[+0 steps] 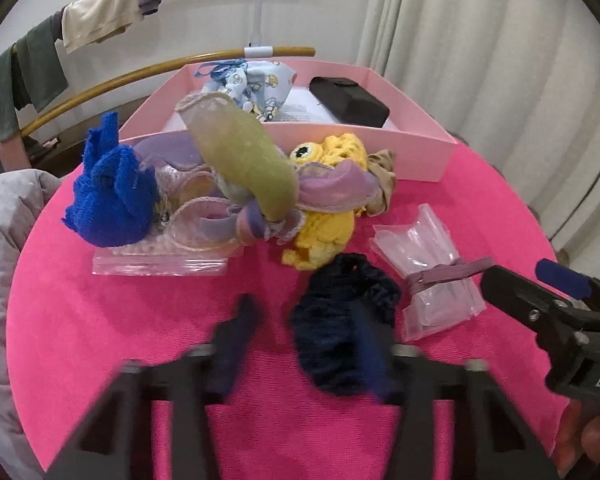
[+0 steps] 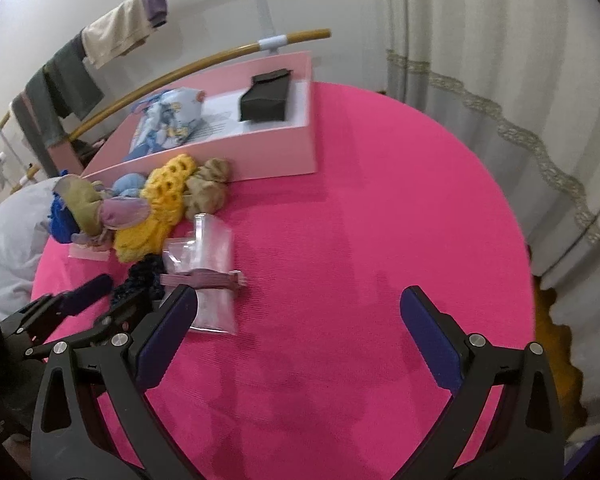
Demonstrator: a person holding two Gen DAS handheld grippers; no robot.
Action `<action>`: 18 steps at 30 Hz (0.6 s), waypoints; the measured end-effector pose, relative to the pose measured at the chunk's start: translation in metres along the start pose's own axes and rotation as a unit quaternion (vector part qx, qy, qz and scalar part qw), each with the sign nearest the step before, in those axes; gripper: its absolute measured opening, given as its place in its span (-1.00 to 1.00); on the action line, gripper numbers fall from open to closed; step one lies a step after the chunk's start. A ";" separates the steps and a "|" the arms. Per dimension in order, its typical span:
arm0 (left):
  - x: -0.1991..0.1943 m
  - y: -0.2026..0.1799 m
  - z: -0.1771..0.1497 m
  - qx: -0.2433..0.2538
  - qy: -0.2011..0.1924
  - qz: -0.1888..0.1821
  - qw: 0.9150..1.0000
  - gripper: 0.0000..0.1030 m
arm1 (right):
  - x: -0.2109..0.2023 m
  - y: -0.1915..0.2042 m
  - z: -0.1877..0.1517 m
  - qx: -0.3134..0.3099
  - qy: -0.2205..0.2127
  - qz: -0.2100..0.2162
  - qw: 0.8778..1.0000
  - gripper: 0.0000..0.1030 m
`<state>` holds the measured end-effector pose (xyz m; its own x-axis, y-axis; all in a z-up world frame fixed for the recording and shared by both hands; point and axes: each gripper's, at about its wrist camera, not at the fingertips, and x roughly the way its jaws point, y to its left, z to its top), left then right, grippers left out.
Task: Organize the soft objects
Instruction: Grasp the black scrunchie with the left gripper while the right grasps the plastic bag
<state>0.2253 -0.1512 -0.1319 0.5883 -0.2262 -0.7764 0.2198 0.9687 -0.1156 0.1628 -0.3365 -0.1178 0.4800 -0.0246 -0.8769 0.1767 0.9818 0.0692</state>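
- My left claw (image 1: pixel 304 340) is open, fingers blurred, right finger over the dark navy scrunchie (image 1: pixel 340 320) lying on the pink table (image 1: pixel 140 320); contact unclear.
- My right claw (image 2: pixel 300 320) is spread wide, gripping nothing, left pad at the banded clear bags (image 2: pixel 204 276).
- Soft pile behind: blue knit (image 1: pixel 112 196), yellow crochet toy (image 1: pixel 332 200), sheer scrunchies (image 1: pixel 244 168), tan scrunchie (image 1: pixel 384 184).
- Pink box (image 1: pixel 420 148) at the far edge contains a printed cloth pouch (image 1: pixel 252 84) and a dark brown case (image 1: pixel 348 102).
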 end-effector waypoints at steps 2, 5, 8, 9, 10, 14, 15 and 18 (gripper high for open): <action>-0.001 0.004 -0.001 -0.001 0.001 -0.005 1.000 -0.70 | 0.005 0.007 0.002 -0.005 0.002 0.012 1.000 0.97; -0.010 0.007 -0.005 0.009 -0.003 0.014 1.000 -0.73 | 0.011 0.018 0.003 -0.015 0.004 0.023 1.000 0.96; -0.015 0.008 -0.009 0.019 -0.008 0.029 0.999 -0.74 | 0.021 0.029 0.004 -0.026 0.011 0.027 0.999 0.86; -0.015 0.009 -0.010 0.020 -0.008 0.031 0.999 -0.73 | 0.026 0.033 0.004 -0.030 0.015 0.027 0.999 0.83; -0.015 0.011 -0.011 0.018 -0.008 0.032 0.999 -0.74 | 0.031 0.037 0.003 -0.035 0.021 0.027 0.999 0.72; -0.020 0.014 -0.013 0.016 -0.010 0.036 0.999 -0.74 | 0.040 0.052 0.000 -0.067 0.022 -0.005 0.998 0.60; -0.020 0.015 -0.013 0.016 -0.010 0.035 0.999 -0.74 | 0.040 0.054 -0.001 -0.073 0.020 -0.011 0.997 0.54; -0.023 0.018 -0.015 0.012 -0.009 0.030 0.999 -0.74 | 0.036 0.058 -0.002 -0.084 0.008 -0.022 0.996 -0.08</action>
<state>0.2042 -0.1269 -0.1249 0.6153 -0.1707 -0.7696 0.2032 0.9776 -0.0543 0.1884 -0.2802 -0.1464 0.4605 -0.0667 -0.8852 0.0499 0.9975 -0.0492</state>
